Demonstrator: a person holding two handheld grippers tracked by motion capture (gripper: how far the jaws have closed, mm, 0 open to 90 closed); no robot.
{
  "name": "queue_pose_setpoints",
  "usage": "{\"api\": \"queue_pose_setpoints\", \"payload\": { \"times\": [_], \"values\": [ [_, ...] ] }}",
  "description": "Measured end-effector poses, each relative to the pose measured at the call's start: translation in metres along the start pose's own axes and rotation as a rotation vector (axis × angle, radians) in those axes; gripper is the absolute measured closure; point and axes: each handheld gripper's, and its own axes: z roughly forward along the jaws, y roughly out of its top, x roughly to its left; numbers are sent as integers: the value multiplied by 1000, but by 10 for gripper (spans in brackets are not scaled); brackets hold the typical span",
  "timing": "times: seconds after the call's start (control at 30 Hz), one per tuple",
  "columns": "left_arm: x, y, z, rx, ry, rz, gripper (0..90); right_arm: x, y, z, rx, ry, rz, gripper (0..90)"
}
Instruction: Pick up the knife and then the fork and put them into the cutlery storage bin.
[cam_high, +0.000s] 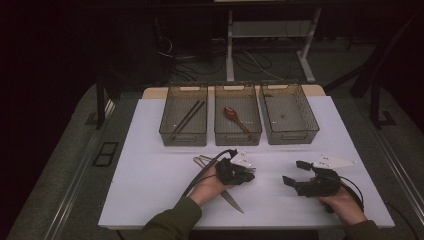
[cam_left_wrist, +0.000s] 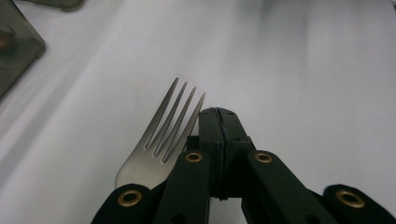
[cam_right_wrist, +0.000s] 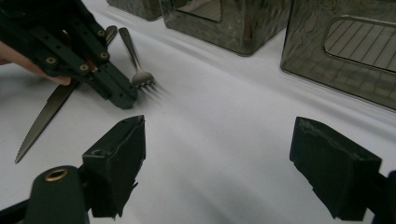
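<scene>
1. Where the white table top (cam_high: 150, 175) meets the person's side, we find both grippers near the front edge, well apart from each other.
2. We see the left gripper (cam_high: 248, 174) low over the table; in the left gripper view its jaws are pressed together with no gap and nothing between them.
3. The fork (cam_left_wrist: 161, 140) lies flat on the table just beside the closed tips, tines pointing away from the camera. From the right gripper view its handle runs back toward the bins. We cannot tell whether the jaw side touches the tines.
4. A serrated knife (cam_right_wrist: 42, 119) lies on the table under the left hand (cam_high: 207, 187), blade tip toward the front edge.
5. We note the right gripper (cam_high: 295, 172) with its jaws spread wide, bare table between them, holding nothing.
6. Three translucent bins stand in a row at the far side. The left bin (cam_high: 172, 131) holds a pair of dark chopsticks (cam_high: 187, 119); the middle bin (cam_high: 220, 132) holds a red-brown spoon (cam_high: 234, 116); the right bin (cam_high: 310, 122) shows no clear contents.
7. Lighting is dim; the surroundings beyond the table are dark.
</scene>
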Motion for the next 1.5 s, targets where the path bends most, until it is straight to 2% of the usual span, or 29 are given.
{"api": "queue_pose_setpoints", "payload": {
  "times": [0.37, 0.53, 0.57, 0.77, 0.97, 1.13, 1.23, 1.5],
  "values": [
    [20, 7, 8, -30, 30, -40, 887, 0, 0, 0, 2, 2, 1, 176],
    [21, 7, 6, -36, 18, -51, 883, 0, 0, 0, 1, 3, -1, 176],
    [20, 7, 3, -37, 13, -56, 872, 0, 0, 0, 0, 3, 0, 177],
    [19, 7, -17, -28, 20, -20, 741, 0, 0, 0, -2, 4, -1, 177],
    [37, -8, -47, -63, 67, -72, 652, 1, 0, 0, 1, 5, -1, 176],
    [53, -23, -61, -69, 69, -96, 615, 1, 0, 1, 7, 8, 0, 177],
    [60, -28, -61, -71, 80, -102, 611, 1, -1, 1, 8, 8, 1, 177],
    [68, -34, -46, -69, 41, -76, 655, 0, -1, 2, 10, 9, 3, 176]
  ]
}}
